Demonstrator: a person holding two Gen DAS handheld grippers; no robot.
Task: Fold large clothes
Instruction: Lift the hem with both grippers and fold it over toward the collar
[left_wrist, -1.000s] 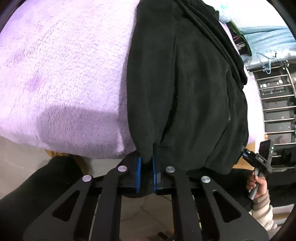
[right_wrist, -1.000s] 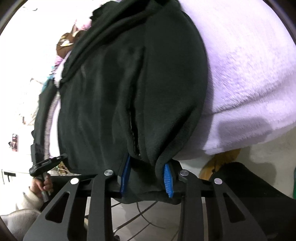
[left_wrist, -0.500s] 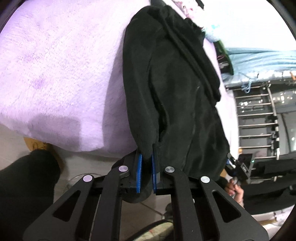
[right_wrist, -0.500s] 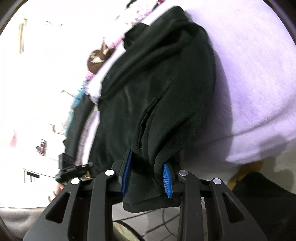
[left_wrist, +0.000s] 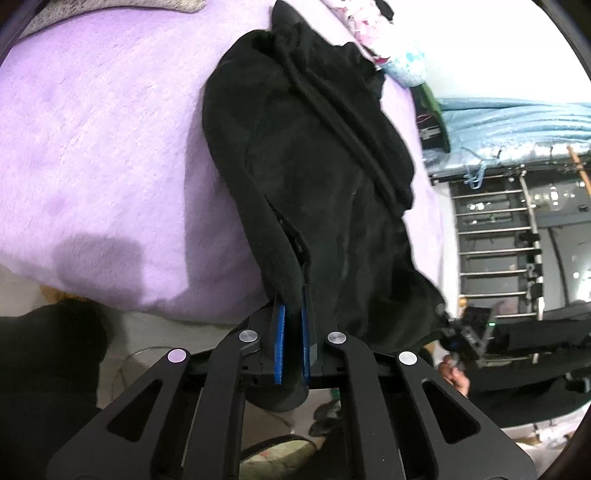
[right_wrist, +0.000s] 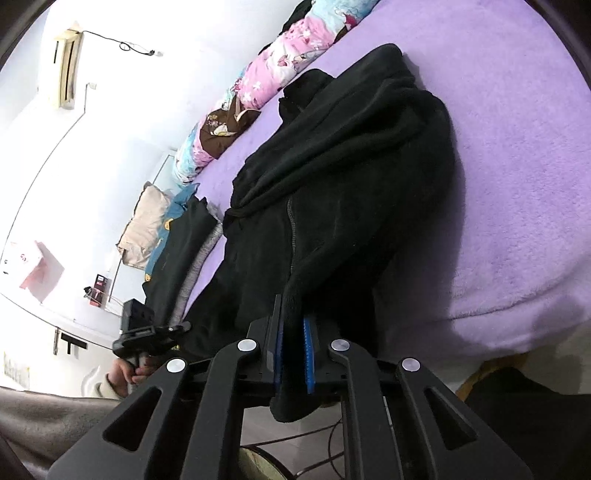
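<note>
Fuzzy black fleece jacket (left_wrist: 314, 177) on a plush lilac-purple bed blanket (left_wrist: 103, 155), rolled quilt (right_wrist: 273, 70) is pink-and-blue floral, claw pads (right_wrist: 307, 354) bright blue.

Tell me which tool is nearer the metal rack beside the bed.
Right. The right tool, gripping the black fleece by its hem, sits toward the rack, before its bars; the left tool grips the hem's other end, across the fleece from it.
</note>
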